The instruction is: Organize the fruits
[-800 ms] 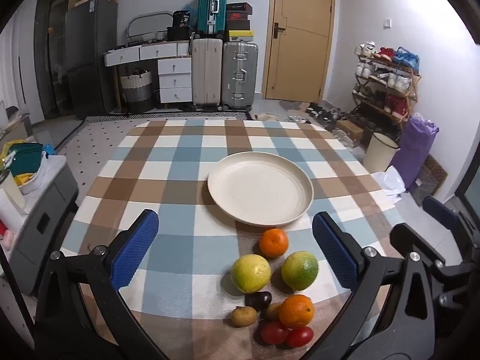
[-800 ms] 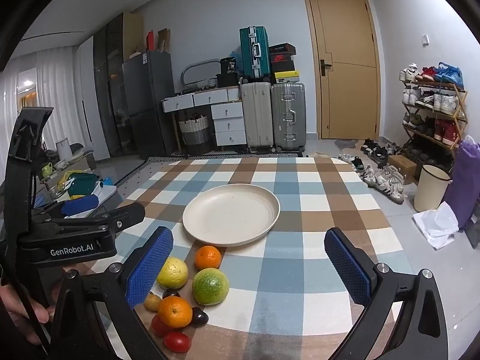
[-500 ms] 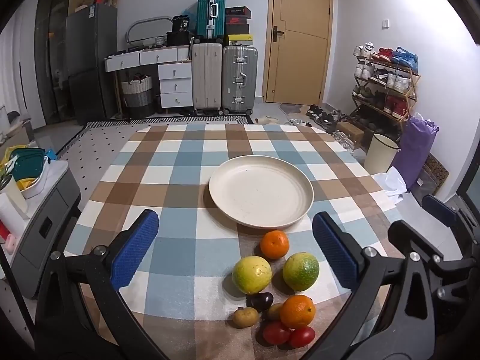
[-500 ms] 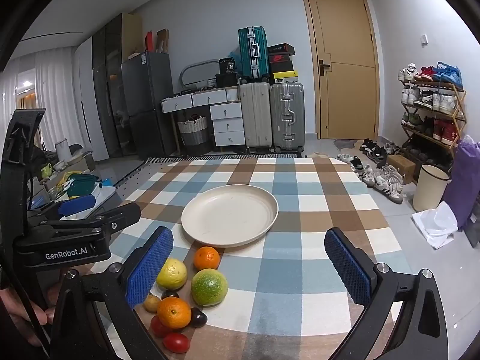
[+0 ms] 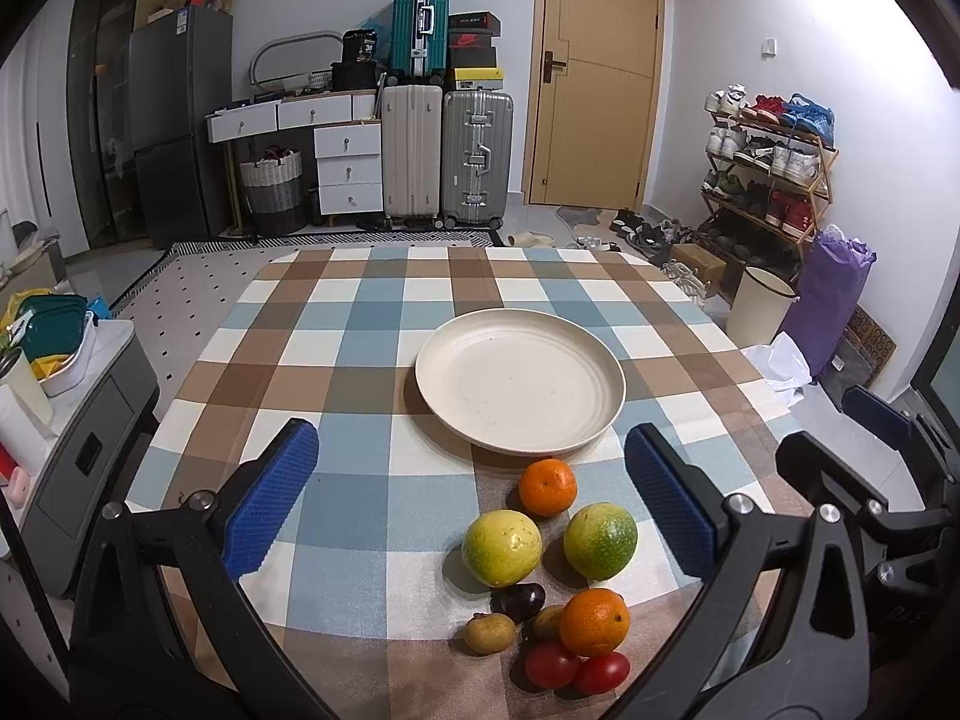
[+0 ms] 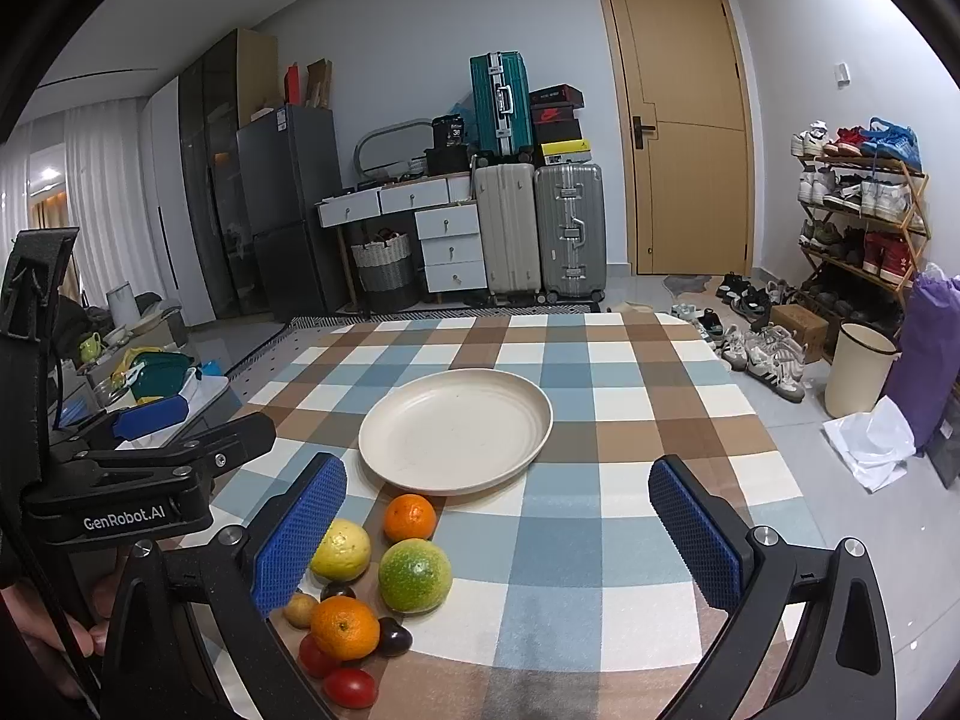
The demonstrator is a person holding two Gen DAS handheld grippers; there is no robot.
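A cream plate [image 5: 576, 354] [image 6: 516, 402] sits empty mid-table on the checked cloth. In front of it lies a cluster of fruit: a small orange [image 5: 547, 486] [image 6: 409, 517], a yellow citrus [image 5: 501, 547] [image 6: 341, 549], a green citrus [image 5: 600, 540] [image 6: 414, 575], a bigger orange [image 5: 594, 622] [image 6: 344, 627], dark plums [image 5: 519, 601], a brown fruit [image 5: 489, 632] and red tomatoes [image 5: 576, 667] [image 6: 350, 687]. My left gripper [image 5: 471, 501] hovers open above the cluster. My right gripper [image 6: 498, 534] is open too, with the fruit near its left finger.
The table's left edge faces a grey cabinet [image 5: 78, 420] with tubs on it. To the right on the floor are a cream bin [image 5: 761, 312], a purple bag [image 5: 825, 306] and a shoe rack [image 5: 768, 180]. Suitcases [image 5: 447, 156] and a door stand far behind.
Both views have shifted only slightly; the plate and fruit lie where they were and both grippers stay open.
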